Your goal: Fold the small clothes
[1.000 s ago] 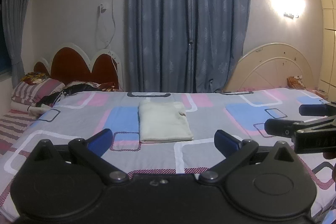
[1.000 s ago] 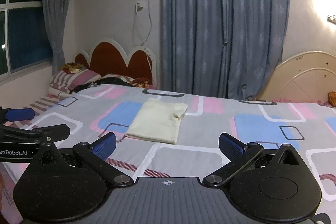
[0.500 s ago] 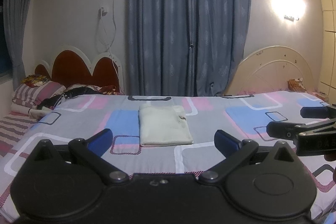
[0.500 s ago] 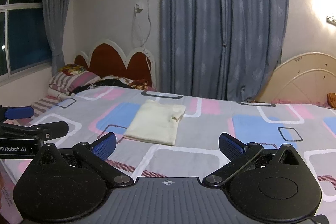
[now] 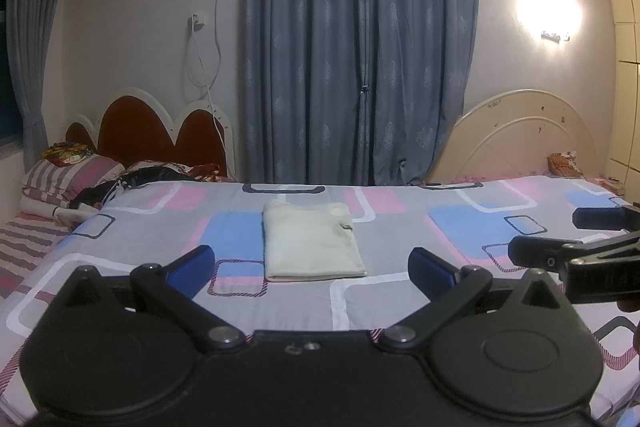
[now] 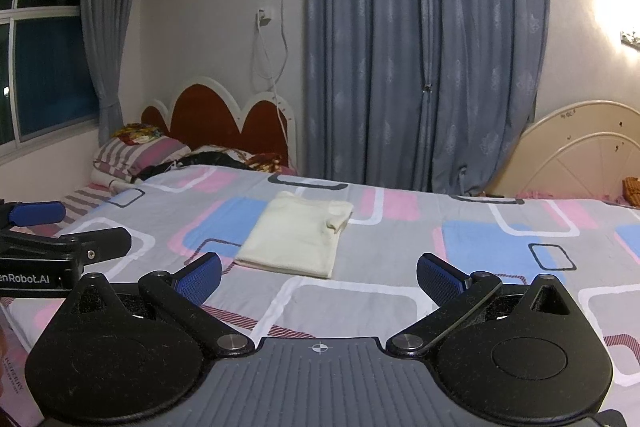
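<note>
A small cream garment (image 5: 310, 241) lies folded into a neat rectangle on the patterned bedspread (image 5: 400, 227); the right wrist view shows the same garment (image 6: 296, 233) from its right side. My left gripper (image 5: 312, 265) is open and empty, held back from the garment's near edge. My right gripper (image 6: 318, 275) is open and empty too, also short of the cloth. Each tool appears in the other's view: the right gripper (image 5: 576, 239) at the right edge, the left gripper (image 6: 60, 227) at the left edge.
Striped pillows (image 5: 68, 179) and dark bedding (image 5: 132, 183) are piled by the red headboard (image 5: 156, 131) at left. A cream footboard (image 5: 524, 135) stands at right. Grey curtains (image 5: 360, 47) hang behind the bed.
Both cameras have drawn back and tilted up slightly; the folded garment sits a little lower in each view. Both grippers stay open and empty.
</note>
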`<state>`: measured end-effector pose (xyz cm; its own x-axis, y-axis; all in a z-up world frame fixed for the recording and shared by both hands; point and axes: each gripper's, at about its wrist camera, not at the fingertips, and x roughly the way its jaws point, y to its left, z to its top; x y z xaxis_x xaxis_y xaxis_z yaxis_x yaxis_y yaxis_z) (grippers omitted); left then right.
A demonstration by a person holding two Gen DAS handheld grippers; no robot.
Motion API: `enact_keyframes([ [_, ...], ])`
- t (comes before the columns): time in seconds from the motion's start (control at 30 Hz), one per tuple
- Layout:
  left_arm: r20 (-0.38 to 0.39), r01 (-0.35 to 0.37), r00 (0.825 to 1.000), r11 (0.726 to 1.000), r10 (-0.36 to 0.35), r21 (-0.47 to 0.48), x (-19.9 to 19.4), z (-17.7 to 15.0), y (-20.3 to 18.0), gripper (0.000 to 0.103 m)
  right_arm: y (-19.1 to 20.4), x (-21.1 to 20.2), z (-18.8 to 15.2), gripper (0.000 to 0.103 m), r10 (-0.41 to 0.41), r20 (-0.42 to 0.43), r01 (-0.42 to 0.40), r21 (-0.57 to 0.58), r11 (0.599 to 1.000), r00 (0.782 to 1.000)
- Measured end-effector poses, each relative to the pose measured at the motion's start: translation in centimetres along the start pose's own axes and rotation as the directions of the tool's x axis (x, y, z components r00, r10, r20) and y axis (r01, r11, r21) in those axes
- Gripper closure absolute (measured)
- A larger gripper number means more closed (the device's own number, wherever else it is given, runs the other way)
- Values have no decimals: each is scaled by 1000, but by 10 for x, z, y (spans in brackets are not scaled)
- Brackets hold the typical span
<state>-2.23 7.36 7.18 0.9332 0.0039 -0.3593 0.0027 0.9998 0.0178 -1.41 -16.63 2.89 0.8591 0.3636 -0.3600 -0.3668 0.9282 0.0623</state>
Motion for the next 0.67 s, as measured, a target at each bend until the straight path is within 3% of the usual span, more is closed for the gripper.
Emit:
enact_keyframes([
  [0.67, -25, -25, 999, 1000, 25, 19, 9, -2, -5, 1, -1, 0, 0, 0, 8, -1, -8, -4, 1000, 1000],
])
